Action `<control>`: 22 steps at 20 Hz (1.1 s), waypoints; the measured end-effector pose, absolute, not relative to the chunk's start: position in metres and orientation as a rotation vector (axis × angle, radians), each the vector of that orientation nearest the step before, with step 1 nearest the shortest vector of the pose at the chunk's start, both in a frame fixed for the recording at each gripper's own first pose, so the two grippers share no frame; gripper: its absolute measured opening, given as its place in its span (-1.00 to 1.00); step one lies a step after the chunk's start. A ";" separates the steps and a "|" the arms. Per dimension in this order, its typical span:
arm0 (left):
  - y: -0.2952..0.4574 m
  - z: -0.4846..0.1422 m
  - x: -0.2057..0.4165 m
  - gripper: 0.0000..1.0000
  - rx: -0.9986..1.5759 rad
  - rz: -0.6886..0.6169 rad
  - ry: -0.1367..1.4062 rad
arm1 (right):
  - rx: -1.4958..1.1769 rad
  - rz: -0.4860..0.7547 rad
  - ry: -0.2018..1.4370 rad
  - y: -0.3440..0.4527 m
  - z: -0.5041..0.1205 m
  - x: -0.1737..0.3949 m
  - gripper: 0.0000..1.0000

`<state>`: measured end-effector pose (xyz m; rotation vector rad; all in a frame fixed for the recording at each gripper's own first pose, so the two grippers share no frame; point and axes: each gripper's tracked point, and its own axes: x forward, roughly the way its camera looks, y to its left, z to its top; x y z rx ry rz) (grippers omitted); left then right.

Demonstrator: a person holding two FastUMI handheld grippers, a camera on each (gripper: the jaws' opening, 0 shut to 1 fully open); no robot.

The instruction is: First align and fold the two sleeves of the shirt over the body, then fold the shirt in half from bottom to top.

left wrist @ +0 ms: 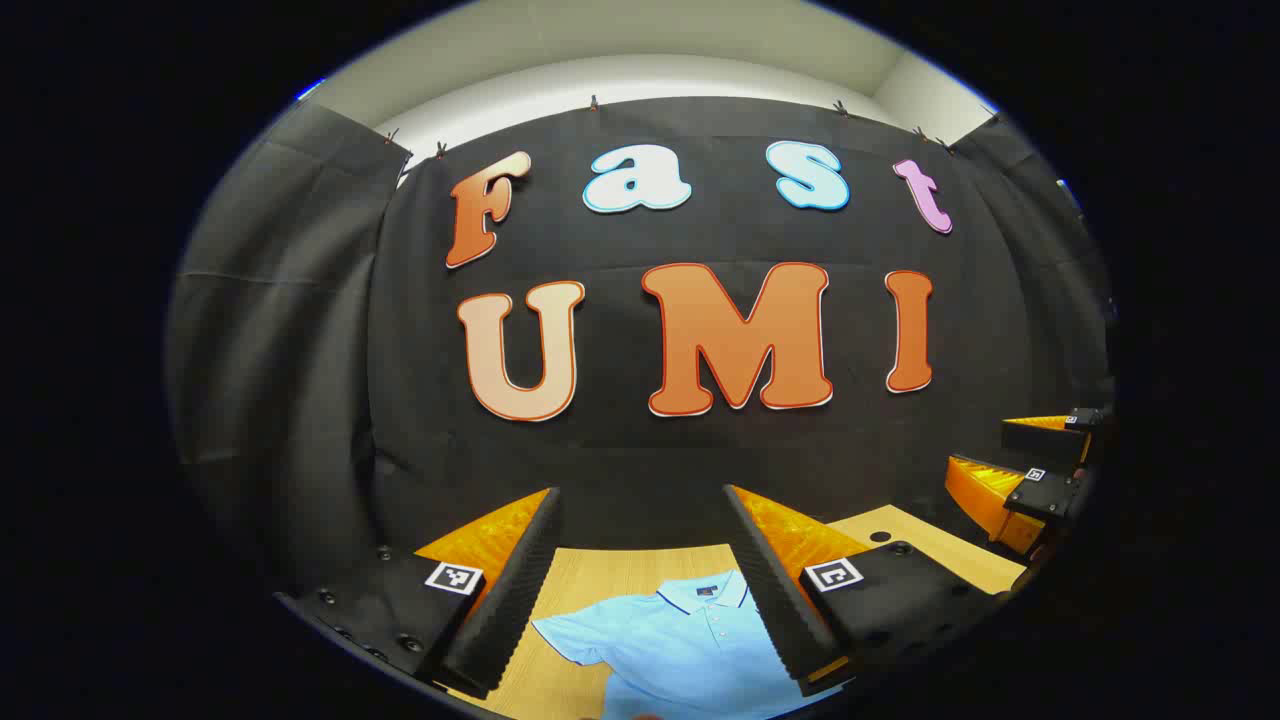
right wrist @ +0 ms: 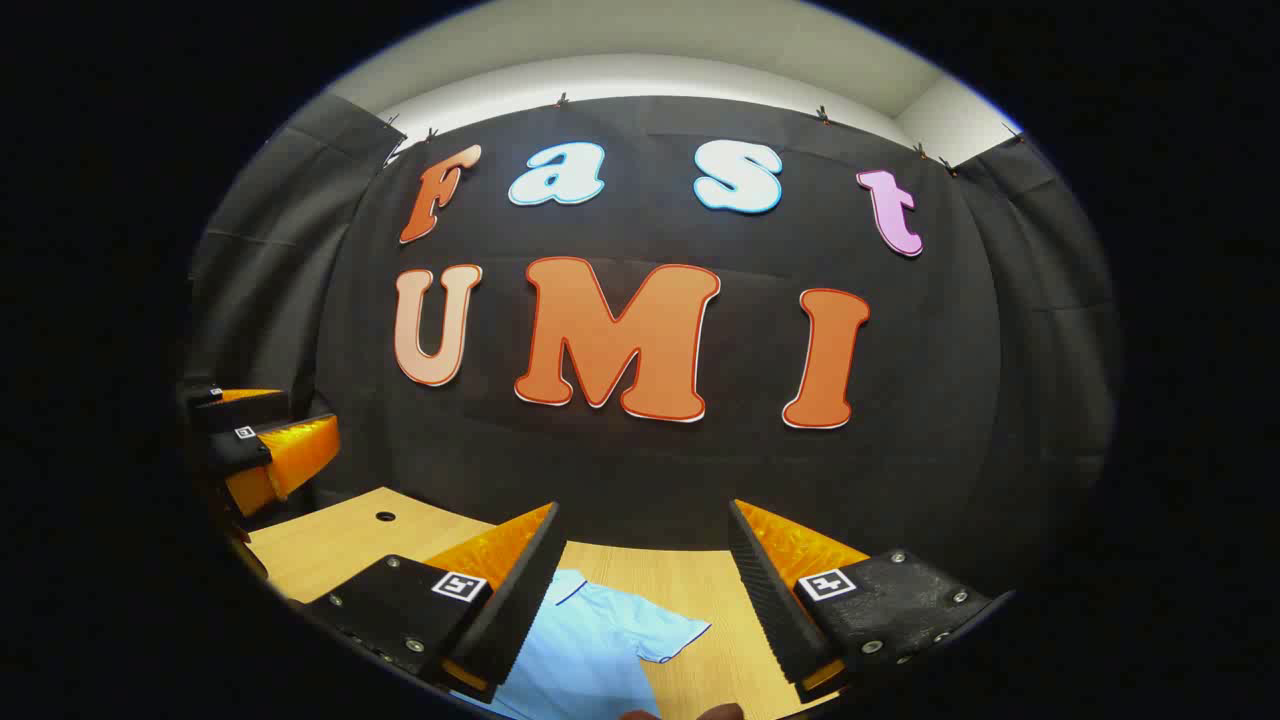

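Note:
A light blue polo shirt [left wrist: 675, 645] lies flat on the wooden table [left wrist: 600, 570], collar toward the far wall, one short sleeve [left wrist: 570, 635] spread out to the side. My left gripper [left wrist: 640, 500] hovers above its collar end, open, nothing between the fingers. In the right gripper view the shirt [right wrist: 585, 650] shows its other short sleeve [right wrist: 665, 632] spread on the table [right wrist: 690, 580]. My right gripper [right wrist: 645, 510] hangs open above that sleeve, holding nothing. Each gripper also shows far off in the other's view: the right one [left wrist: 1040, 465], the left one [right wrist: 255, 440].
The black cloth wall [left wrist: 640, 440] closes off the far edge of the table. A small round hole [right wrist: 385, 517] sits in the tabletop near the far left corner in the right gripper view. A fingertip [right wrist: 720, 712] shows at the bottom edge there.

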<state>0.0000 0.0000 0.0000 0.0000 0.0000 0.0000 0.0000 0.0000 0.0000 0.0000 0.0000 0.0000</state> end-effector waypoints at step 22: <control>0.007 -0.019 0.006 1.00 0.017 0.059 0.051 | -0.029 0.000 0.104 -0.023 -0.031 0.049 0.96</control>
